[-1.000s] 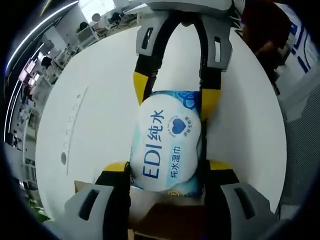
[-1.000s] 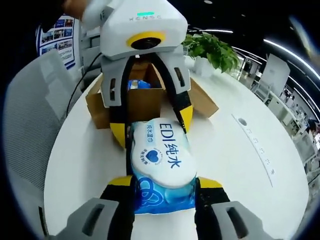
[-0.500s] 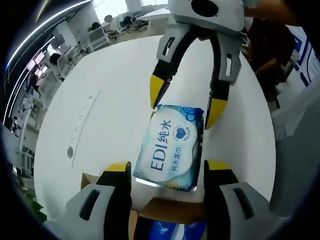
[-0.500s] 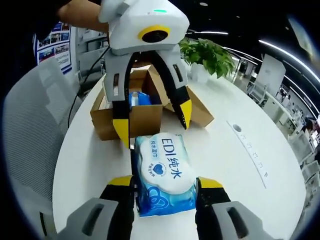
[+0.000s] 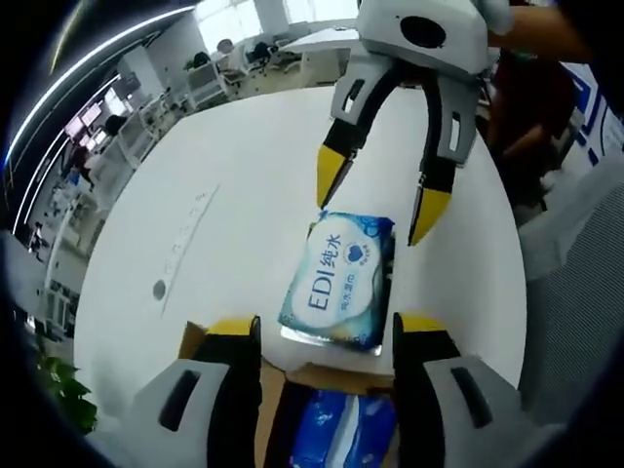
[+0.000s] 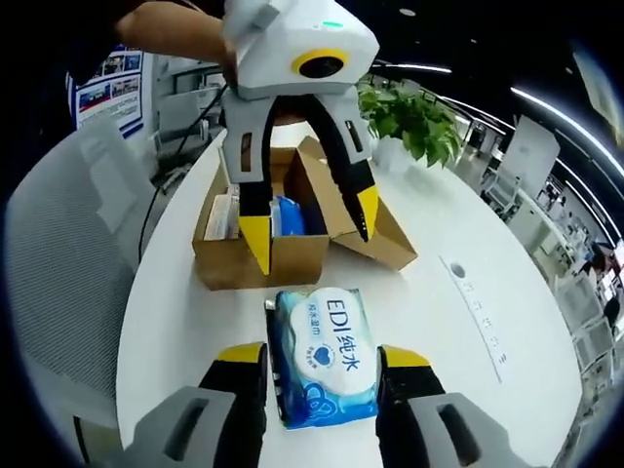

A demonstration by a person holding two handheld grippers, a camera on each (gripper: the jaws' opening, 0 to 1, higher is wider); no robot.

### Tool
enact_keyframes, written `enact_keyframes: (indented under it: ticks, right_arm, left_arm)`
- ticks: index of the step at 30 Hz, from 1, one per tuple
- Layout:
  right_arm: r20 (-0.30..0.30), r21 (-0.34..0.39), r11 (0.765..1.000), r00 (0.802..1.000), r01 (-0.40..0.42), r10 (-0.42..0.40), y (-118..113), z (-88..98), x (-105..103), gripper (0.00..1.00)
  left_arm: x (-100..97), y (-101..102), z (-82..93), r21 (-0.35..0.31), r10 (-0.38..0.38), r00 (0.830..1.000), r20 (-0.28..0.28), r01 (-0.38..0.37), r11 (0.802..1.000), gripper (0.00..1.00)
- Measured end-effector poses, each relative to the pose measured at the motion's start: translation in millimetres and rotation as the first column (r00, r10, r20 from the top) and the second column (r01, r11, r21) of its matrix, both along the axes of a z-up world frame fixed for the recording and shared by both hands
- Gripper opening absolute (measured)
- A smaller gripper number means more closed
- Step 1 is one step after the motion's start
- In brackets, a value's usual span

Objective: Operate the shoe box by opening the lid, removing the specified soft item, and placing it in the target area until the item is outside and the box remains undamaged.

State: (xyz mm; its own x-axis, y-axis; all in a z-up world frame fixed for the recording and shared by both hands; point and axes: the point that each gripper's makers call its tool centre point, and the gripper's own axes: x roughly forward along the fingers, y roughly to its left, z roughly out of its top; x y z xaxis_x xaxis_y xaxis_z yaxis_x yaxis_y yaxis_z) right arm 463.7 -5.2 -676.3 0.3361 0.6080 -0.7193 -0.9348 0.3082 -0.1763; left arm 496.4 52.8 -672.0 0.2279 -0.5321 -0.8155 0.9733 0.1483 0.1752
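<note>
We hold our right gripper with jaws apart, the wet wipes pack lying free on the white tabletop between them. Beyond it our left gripper hangs with jaws apart, over the open shoe box.

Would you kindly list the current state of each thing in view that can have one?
Box: open, flaps spread, a blue pack still inside.
Wipes pack: outside the box, flat on the table, lid closed, ungripped.
Left gripper: open, above the box.
Right gripper: open, above the wipes pack.
</note>
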Motion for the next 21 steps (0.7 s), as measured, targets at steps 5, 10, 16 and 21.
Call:
enact_keyframes:
  ticks: [5,10,16,21]
  right_arm:
    - [0.014,-0.006,1.0,1.0,-0.011,0.011,12,6.8,1,0.36]
    - [0.026,-0.014,0.999,0.999,-0.029,0.03,27,10.8,0,0.34]
    - [0.033,-0.007,0.998,0.998,-0.054,0.055,54,12.8,-1,0.34]
    - [0.039,-0.002,0.997,0.997,-0.071,0.071,76,11.0,0,0.33]
  left_arm:
    - [-0.6,18,3.6,-0.007,0.026,1.0,-0.002,-0.026,1.0,0.46]
    - [-3.3,38,2.2,-0.011,0.038,0.999,-0.002,-0.038,0.999,0.45]
    - [-3.2,64,-2.5,-0.009,0.066,0.998,-0.003,-0.066,0.998,0.45]
    - [-3.0,85,-6.4,-0.027,0.098,0.995,-0.008,-0.099,0.995,0.43]
